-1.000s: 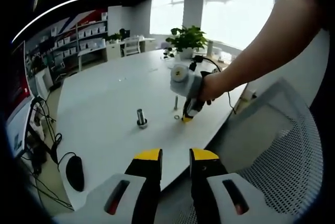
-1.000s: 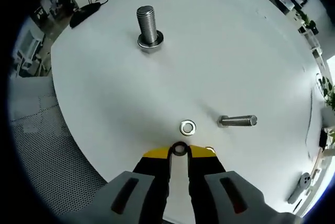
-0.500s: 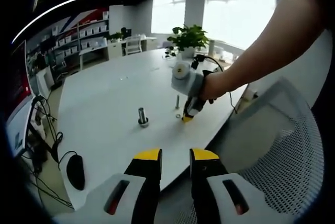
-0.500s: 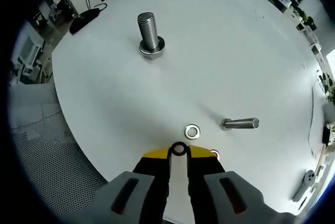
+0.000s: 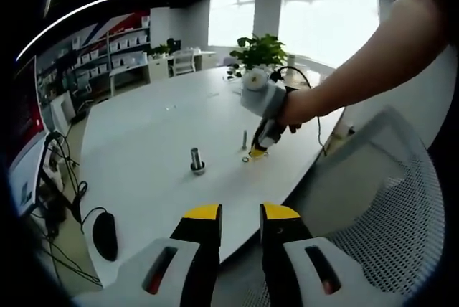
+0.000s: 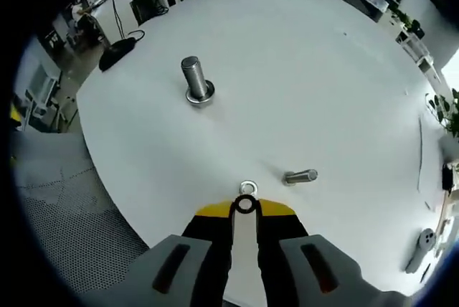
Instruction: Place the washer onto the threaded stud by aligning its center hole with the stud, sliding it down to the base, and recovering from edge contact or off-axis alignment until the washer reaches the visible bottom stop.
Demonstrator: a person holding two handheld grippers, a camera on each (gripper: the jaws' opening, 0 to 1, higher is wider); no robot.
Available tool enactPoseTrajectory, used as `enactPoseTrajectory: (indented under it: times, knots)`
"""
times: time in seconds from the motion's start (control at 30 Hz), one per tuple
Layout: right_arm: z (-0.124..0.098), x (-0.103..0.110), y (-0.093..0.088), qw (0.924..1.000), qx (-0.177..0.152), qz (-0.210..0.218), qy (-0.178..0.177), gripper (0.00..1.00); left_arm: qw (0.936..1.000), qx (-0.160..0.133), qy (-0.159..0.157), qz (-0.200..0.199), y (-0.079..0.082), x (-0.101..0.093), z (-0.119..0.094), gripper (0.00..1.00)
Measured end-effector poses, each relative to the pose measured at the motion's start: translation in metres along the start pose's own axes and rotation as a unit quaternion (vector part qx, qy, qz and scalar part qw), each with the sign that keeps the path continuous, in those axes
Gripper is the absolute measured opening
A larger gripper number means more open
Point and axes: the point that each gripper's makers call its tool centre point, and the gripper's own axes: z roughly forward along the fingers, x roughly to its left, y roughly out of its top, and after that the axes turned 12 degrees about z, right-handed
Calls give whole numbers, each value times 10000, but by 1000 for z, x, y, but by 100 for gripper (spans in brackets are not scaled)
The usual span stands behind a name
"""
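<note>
The right gripper point(image 6: 245, 206) pinches one washer point(image 6: 245, 204) above the white table point(image 6: 323, 92) (an office room); one upright stud point(image 6: 194, 81), one lying bolt point(image 6: 300, 176), another washer point(image 6: 249, 188).

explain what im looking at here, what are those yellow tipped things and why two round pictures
A person holds a handheld two-jaw gripper in each hand, and each carries a fisheye camera, hence two round pictures.

The left gripper view looks over the left gripper, held back off the table edge with a gap between its yellow-tipped jaws and nothing in it. Across the white table you see the person's arm holding the right gripper, tips down near the tabletop.

The right gripper view looks down along the right gripper. Its tips pinch a small metal washer. On the table are an upright threaded stud on its base, a second washer lying flat just past the tips, and a bolt lying on its side. A computer mouse sits near the far edge.
</note>
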Motion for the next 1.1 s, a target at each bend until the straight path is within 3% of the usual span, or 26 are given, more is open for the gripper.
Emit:
enactPoseTrajectory:
  times: [0.27,0.6,0.87,1.1]
  knots:
    - [-6,-23,15,9993,-269,263,0,14,10000,-24,25,7,2,1,-1,19]
    - [-29,-18,24,9990,-425,102,-84,14,10000,-24,68,-11,2,3,-2,19]
    - [-18,-41,31,9989,-414,-86,-188,14,10000,-11,47,1,3,3,-1,19]
    - [-17,-41,33,9985,-400,-290,-237,14,10000,2,66,-17,2,3,-1,19]
